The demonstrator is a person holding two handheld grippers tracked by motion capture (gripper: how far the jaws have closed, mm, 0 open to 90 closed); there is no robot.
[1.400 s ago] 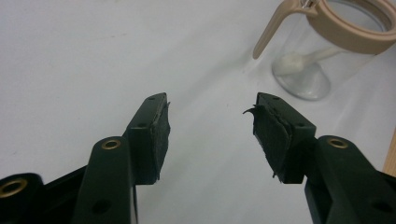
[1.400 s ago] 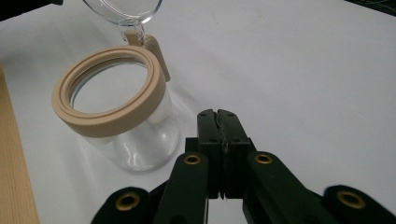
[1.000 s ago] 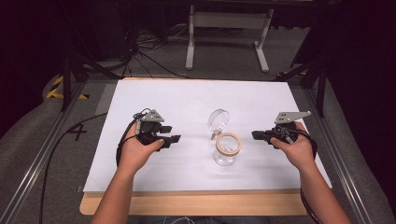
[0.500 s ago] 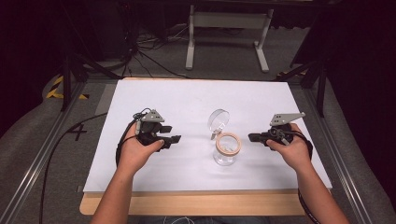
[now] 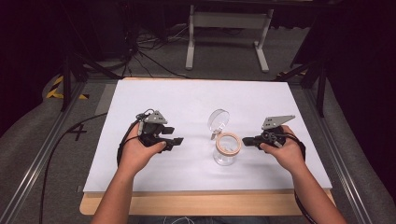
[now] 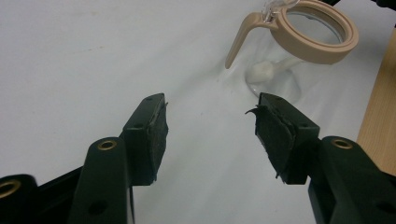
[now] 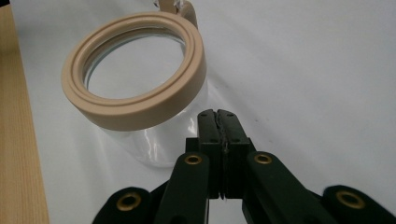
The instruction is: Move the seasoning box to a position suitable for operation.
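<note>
Clear glass jar with tan ring rim [image 5: 225,150], hinged lid up, mid-counter [image 5: 187,100]. Left claw [image 6: 210,128] just spread, empty; right claw [image 7: 218,122] pressed together, close beside jar: nudge could tip it.

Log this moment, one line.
left gripper: just opened, empty | right gripper: shut, empty, beside jar | lid: flipped open

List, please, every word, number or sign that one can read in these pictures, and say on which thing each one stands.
"4": a dark mark on the grey floor, left of the white table cover.
The glass jar and its beige rim bear no print.
Yellow-black tape carries stripes, no words.
</note>
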